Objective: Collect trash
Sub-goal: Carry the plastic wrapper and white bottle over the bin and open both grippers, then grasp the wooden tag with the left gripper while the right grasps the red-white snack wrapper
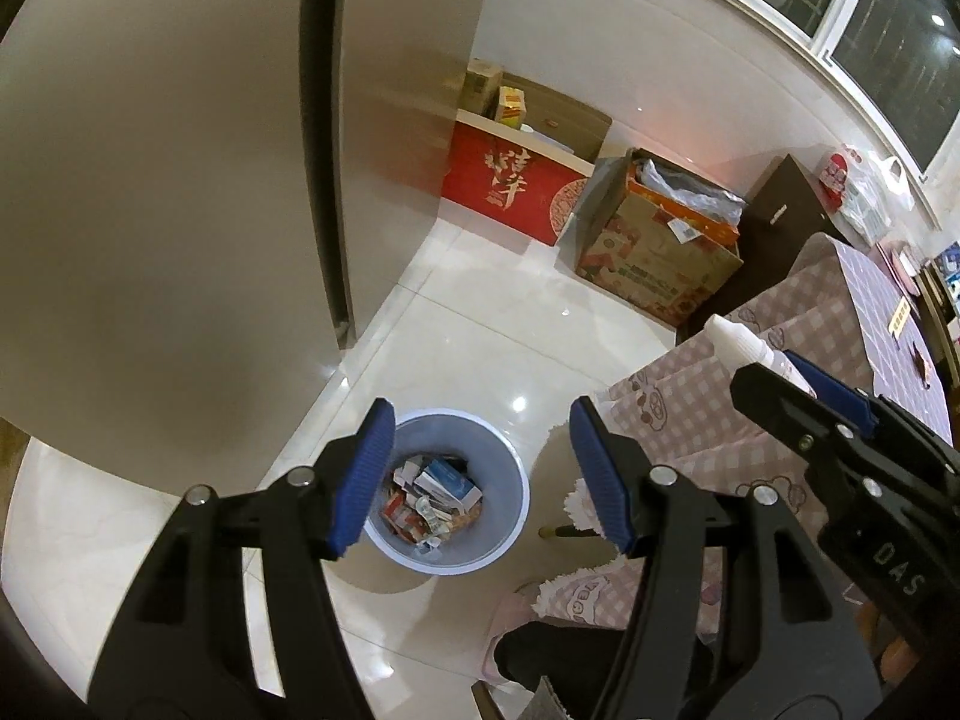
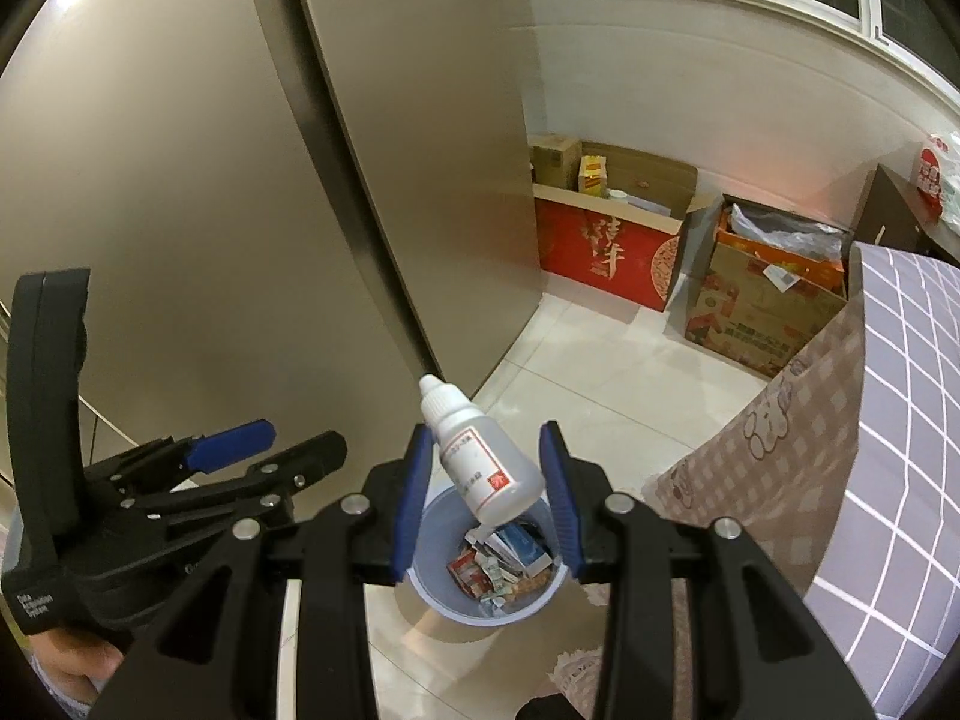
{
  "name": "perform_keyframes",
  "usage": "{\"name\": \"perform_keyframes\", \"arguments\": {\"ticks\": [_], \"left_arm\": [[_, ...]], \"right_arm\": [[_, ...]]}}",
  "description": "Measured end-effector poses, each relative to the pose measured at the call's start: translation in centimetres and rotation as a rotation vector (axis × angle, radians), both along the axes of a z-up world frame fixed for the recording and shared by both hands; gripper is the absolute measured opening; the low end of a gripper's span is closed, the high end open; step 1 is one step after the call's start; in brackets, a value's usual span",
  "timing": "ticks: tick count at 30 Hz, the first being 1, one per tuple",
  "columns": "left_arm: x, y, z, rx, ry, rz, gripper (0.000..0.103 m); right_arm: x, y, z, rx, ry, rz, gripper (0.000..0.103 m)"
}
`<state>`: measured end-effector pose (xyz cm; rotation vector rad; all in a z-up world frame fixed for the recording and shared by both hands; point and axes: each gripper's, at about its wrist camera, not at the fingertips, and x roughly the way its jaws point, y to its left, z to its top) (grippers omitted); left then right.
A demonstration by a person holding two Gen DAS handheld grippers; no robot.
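A pale blue trash bin [image 1: 516,498] stands on the white tiled floor, holding several cartons and wrappers. It also shows in the right wrist view [image 2: 432,594]. My left gripper [image 1: 480,468] is open and empty above the bin. My right gripper [image 2: 486,480] holds a small white dropper bottle [image 2: 480,456] between its blue pads, tilted with the cap up and to the left, above the bin. In the left wrist view the right gripper [image 1: 780,372] is at the right, with the bottle's cap [image 1: 729,336] sticking out.
A tall beige fridge [image 1: 180,180] stands left of the bin. A table with a pink checked cloth [image 1: 720,408] is to the right. A red box [image 1: 510,186] and a printed cardboard box [image 1: 654,258] stand by the far wall.
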<state>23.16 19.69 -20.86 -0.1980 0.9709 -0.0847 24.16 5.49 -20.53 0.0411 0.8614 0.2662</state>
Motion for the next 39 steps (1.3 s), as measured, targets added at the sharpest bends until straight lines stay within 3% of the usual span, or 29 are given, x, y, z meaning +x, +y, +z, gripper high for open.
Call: {"name": "perform_keyframes", "arguments": {"ticks": [4,6,7,13,22,27,30,39], "left_arm": [[0.4,0.4,0.2,0.000,0.006,0.031,0.060],[0.4,0.4,0.2,0.002,0.006,0.036,0.060],[0.4,0.4,0.2,0.005,0.006,0.037,0.060],[0.5,-0.4,0.6,0.010,-0.003,0.022,0.060],[0.2,-5.0,3.4,0.012,-0.046,-0.050,0.063],[0.5,-11.1,5.9,0.049,-0.089,-0.164,0.064],[0.7,-17.2,7.3,0.080,-0.118,-0.276,0.066],[2.5,-34.9,7.2,0.201,-0.129,-0.561,0.067]], "right_arm": [[0.6,1.1,0.1,-0.033,-0.057,0.030,0.039],[1.3,1.0,-0.3,-0.030,-0.056,0.025,0.061],[1.5,0.7,-0.4,-0.008,-0.051,0.015,0.063],[1.2,0.2,0.1,0.014,-0.054,0.017,0.063],[-0.7,-3.2,2.8,0.037,-0.089,-0.045,0.063],[-1.9,-7.2,5.0,0.034,-0.115,-0.090,0.063],[-2.6,-11.2,6.5,0.021,-0.127,-0.146,0.063],[-4.5,-27.9,8.5,-0.108,-0.140,-0.371,0.064]]}}
